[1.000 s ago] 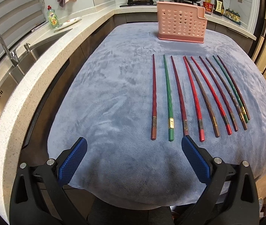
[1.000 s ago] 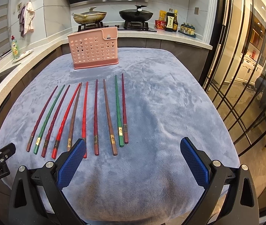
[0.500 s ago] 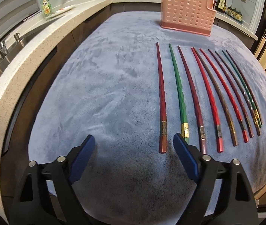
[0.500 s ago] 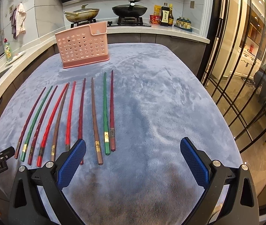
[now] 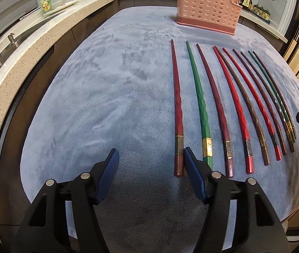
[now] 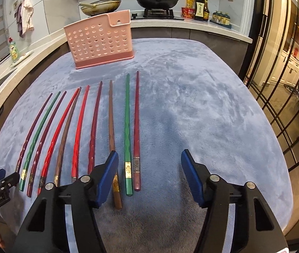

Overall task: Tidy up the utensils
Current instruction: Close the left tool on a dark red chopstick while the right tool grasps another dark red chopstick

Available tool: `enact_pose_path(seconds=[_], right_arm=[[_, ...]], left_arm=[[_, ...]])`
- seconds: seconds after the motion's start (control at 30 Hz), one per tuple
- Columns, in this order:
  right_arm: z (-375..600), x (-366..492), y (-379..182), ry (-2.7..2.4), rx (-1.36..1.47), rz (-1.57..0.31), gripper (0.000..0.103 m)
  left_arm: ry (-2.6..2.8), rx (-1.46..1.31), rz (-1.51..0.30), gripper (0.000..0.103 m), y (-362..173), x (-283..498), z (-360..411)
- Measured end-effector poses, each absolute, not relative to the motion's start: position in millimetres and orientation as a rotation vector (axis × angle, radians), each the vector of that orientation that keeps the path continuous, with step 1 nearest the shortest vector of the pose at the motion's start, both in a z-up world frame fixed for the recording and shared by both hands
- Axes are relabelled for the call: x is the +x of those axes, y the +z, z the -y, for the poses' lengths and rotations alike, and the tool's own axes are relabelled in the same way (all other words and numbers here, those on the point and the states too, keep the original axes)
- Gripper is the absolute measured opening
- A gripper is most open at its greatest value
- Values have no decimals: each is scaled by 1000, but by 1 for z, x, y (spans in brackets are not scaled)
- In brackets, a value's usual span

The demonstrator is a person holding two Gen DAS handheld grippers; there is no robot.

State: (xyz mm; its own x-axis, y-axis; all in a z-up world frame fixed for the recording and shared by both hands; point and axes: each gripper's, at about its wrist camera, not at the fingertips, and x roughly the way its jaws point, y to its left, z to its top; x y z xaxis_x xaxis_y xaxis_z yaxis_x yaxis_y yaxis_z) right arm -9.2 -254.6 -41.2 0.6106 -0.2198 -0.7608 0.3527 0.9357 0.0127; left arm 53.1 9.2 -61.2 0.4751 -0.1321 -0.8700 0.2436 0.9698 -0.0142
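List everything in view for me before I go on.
Chopsticks: ten; red, maroon, green, brown; side by side on cloth.
Utensil holder: one, pink, upright at cloth's far end.
Cloth: one, grey-blue, over table.
Pans: two, dark, on stove behind.
Soap bottle: one, green, by sink.
Left gripper: black, blue pads; jaws just closing, open, dark red chopstick end just inside.
Right gripper: same colours; jaws just closing, open around green chopstick and maroon chopstick ends.
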Motion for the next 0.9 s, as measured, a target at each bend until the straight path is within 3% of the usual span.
enact_pose_path(seconds=[0.17,0.77,0.83,0.9], right_arm=[[257,0,-50,-323,161,-880,49],[268,-4,-65,-319,154,-917,37],[271,-5,-65,-318,160,-910,30],[275,-7,-64,-318,175,-909,21]], left_arm=[[-229,120,-1052,58,-62,54,-8],[-233,122,-1047,58,-64,54,-8],[-239,118,-1046,56,-63,55,-9],[-247,110,-1045,45,-62,56,-11]])
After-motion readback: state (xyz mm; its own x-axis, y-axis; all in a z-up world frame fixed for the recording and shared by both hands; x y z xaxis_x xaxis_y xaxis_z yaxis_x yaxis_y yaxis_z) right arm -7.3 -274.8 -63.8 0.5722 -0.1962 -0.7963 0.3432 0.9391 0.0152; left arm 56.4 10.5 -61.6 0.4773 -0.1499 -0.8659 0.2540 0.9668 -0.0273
